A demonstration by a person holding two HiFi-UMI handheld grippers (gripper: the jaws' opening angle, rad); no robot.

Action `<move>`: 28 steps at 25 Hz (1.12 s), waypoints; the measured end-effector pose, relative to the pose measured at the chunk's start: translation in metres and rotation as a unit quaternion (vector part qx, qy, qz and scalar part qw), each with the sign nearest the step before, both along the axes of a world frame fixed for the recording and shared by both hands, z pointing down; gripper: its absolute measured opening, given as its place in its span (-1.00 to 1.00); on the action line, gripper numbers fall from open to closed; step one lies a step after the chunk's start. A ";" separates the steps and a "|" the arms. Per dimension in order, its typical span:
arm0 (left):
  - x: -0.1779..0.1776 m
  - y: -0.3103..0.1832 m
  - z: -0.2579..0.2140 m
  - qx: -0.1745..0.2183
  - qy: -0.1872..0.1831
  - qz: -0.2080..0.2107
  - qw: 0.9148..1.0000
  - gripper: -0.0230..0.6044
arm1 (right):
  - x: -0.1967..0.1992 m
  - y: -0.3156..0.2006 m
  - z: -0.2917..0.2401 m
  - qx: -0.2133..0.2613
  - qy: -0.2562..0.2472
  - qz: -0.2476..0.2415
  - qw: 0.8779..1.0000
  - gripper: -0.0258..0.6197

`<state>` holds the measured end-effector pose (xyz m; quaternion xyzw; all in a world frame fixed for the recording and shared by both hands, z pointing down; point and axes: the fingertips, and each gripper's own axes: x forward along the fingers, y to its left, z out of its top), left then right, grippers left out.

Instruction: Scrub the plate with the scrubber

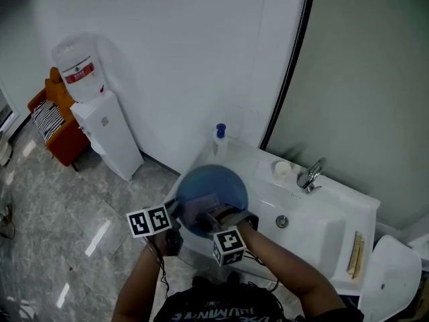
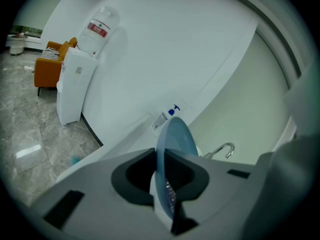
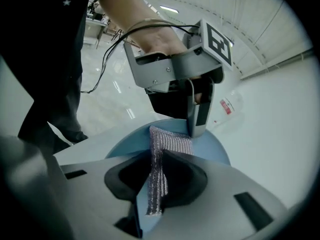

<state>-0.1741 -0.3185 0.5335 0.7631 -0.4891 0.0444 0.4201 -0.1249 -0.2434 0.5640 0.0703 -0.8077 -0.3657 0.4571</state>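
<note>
Against the round blue plate [image 1: 216,178], a silvery mesh scrubber [image 3: 171,144]

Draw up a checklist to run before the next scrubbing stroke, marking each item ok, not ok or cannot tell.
1. Left tool shut on the plate rim: ok.
2. Right tool shut on the scrubber: ok.
3. Scrubber lying on the plate's face: ok.
4. Scrubber clear of the left tool: not ok, its top corner sits right at that tool's tip.
5. Water running from the faucet: cannot tell.
</note>
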 end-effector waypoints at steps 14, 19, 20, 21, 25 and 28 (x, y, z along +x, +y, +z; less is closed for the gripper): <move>-0.015 -0.005 0.011 -0.001 0.001 -0.028 1.000 -0.80 | 0.025 0.019 -0.022 -0.016 -0.015 0.000 1.000 -0.68; -0.015 0.000 0.012 0.000 -0.010 -0.028 1.000 -0.80 | 0.031 -0.022 -0.063 0.051 -0.059 0.051 0.996 -0.68; -0.014 0.002 0.011 0.002 -0.011 -0.026 1.000 -0.80 | 0.032 -0.030 -0.068 0.059 -0.063 0.060 0.994 -0.68; -0.012 0.004 0.010 0.003 -0.009 -0.024 1.000 -0.80 | 0.032 -0.037 -0.070 0.063 -0.065 0.068 0.994 -0.68; -0.003 0.011 0.004 0.012 0.003 -0.015 1.000 -0.80 | 0.031 -0.058 -0.067 0.061 -0.063 0.087 0.992 -0.68; -0.002 0.013 -0.001 0.017 0.007 -0.012 1.000 -0.80 | 0.031 -0.066 -0.059 0.057 -0.056 0.096 0.992 -0.68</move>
